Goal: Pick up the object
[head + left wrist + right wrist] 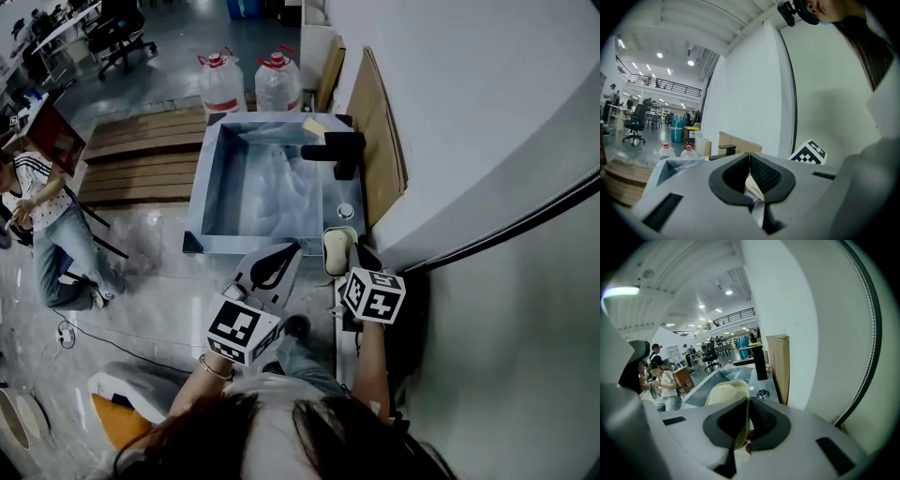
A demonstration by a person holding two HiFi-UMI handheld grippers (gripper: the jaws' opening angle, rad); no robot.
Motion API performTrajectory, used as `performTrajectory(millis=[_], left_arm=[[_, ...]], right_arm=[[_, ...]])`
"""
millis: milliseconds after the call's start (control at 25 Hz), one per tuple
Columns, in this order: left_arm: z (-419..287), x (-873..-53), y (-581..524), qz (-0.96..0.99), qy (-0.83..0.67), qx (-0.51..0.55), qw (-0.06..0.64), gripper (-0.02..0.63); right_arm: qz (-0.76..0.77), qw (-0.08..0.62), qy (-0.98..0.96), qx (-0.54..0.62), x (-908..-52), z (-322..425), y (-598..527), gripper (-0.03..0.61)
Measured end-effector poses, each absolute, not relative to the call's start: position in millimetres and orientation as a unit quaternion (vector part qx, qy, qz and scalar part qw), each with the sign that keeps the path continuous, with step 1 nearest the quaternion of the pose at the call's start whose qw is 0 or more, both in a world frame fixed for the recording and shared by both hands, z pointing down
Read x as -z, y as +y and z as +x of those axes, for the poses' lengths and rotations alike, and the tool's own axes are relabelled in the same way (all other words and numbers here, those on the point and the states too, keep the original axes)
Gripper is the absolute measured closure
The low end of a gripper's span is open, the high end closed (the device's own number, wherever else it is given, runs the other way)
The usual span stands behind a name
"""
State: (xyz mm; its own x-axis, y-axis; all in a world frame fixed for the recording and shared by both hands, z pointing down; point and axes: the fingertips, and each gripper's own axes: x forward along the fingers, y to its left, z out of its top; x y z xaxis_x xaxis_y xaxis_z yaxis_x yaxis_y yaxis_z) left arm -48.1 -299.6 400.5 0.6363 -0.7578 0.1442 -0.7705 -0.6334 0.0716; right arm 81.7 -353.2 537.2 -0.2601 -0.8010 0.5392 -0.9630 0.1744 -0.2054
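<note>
1. Found a steel sink [201, 178] as the main fixture and took it as the reference for every position below.
2. Noted a cardboard sheet [380, 141] leaning on the wall just right of the sink, and two water jugs [248, 82] on the floor beyond its far edge.
3. Noted a black faucet [336, 148] on the sink's right rim, reaching out over the basin.
4. Inspected the left claw [277, 255] at the sink's near rim: pressed together, gripping nothing. Judged idle for this task.
5. Inspected the right claw [747, 401] at the sink's near right corner: clamped on one edge of the object, a cream dish [725, 392].
6. Located the dish over the sink's right rim, close to the near corner and tipped up on edge in the claw's hold. Placed it on the near side of a small round metal knob [762, 393] set in that rim, and well short of the faucet.
7. Could not confirm from any view whether the dish's lower edge is clear of the sink's rim.
8. Judged progress: approach and grasp complete, with a firm hold on the dish's edge. Judged the lift either just begun or outstanding. Left to do: raise the dish clear of the sink's rim without letting it pivot in the edge-on grip.
</note>
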Motion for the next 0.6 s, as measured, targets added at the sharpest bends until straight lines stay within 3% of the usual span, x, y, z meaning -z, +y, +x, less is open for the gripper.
performTrajectory(millis=[600], left_arm=[[-72,-379,-243,0.902,-0.429,-0.021,0.050,0.604]], right_arm=[[0.593,0.135,-0.761,-0.227,-493,59,-304,0.545]])
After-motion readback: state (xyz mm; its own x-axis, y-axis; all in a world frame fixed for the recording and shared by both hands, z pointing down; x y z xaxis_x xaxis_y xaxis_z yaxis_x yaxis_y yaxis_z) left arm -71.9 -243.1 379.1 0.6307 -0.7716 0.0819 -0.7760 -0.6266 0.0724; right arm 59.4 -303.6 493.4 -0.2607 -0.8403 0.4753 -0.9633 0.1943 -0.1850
